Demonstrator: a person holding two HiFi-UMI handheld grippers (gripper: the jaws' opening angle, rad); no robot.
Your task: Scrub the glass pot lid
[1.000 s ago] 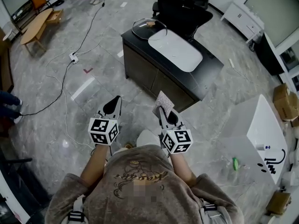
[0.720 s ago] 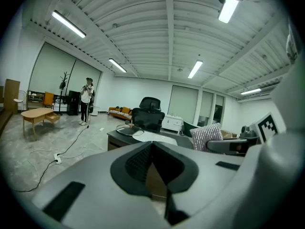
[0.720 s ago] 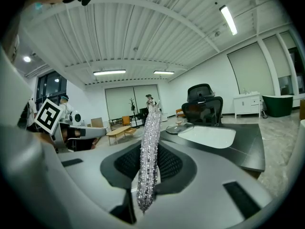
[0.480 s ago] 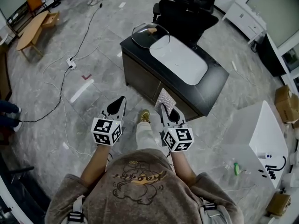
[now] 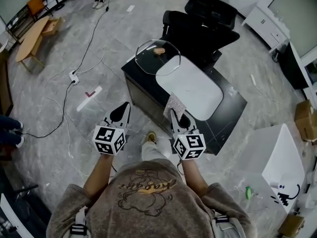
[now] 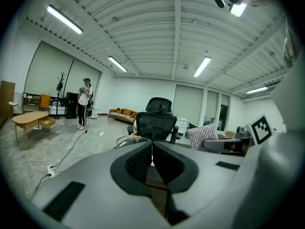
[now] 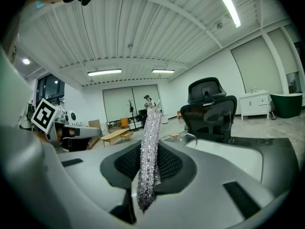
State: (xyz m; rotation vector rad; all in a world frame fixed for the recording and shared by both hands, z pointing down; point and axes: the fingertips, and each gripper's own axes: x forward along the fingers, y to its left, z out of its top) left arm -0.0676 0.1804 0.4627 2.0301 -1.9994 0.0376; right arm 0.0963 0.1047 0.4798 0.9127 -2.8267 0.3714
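Observation:
The glass pot lid (image 5: 157,57) with a tan knob lies on the far left corner of a black desk (image 5: 231,106), partly over a white oval mat (image 5: 190,86). Both grippers are held level, short of the desk's near edge. My left gripper (image 5: 122,112) is shut with nothing in it; in its own view the jaws (image 6: 152,146) meet, with the lid (image 6: 125,141) beyond them. My right gripper (image 5: 177,116) is shut on a silver scrubbing cloth (image 5: 174,105), which stands upright between the pads (image 7: 148,151). The lid (image 7: 184,138) shows past it.
A black office chair (image 5: 204,20) stands behind the desk. A white table (image 5: 278,150) is at the right, with cardboard boxes (image 5: 307,114) beyond. A cable and power strip (image 5: 74,76) lie on the floor at left, near a wooden bench (image 5: 30,32). A person (image 6: 84,103) stands far off.
Both grippers have come forward toward the desk, which now lies much nearer beneath them. Their jaws stay the same, the right one still holding the cloth.

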